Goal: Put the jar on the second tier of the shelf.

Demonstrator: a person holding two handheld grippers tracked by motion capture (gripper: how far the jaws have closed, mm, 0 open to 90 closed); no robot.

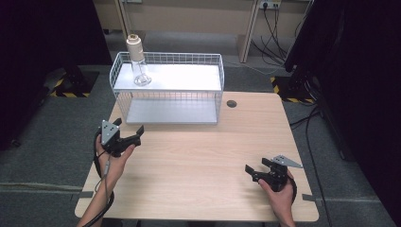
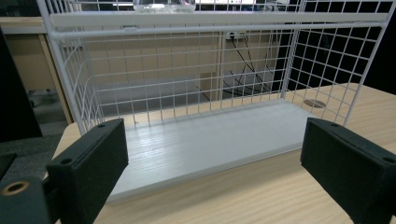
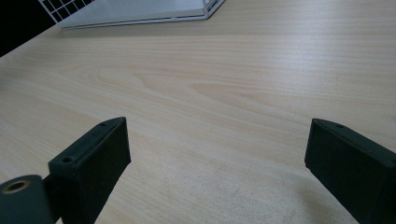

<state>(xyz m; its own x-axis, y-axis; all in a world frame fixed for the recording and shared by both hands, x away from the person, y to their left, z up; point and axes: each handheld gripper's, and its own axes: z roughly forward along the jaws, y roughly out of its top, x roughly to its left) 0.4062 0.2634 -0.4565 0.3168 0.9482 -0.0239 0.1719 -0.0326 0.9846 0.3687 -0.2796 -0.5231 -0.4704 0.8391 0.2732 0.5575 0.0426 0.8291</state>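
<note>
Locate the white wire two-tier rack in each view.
High view: white wire rack at the table's far edge, left of centre.
Left gripper view: rack straight ahead, beyond the open jaws.
Right gripper view: its bottom corner at top left.
Shared landmark: the rack's white bottom shelf.

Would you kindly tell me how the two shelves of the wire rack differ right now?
The upper shelf carries a clear glass bottle at its left end; the lower shelf is bare. The upper shelf is brightly lit, while the lower shelf sits in shade beneath it. Both are flat white boards inside the same wire rack.
</note>
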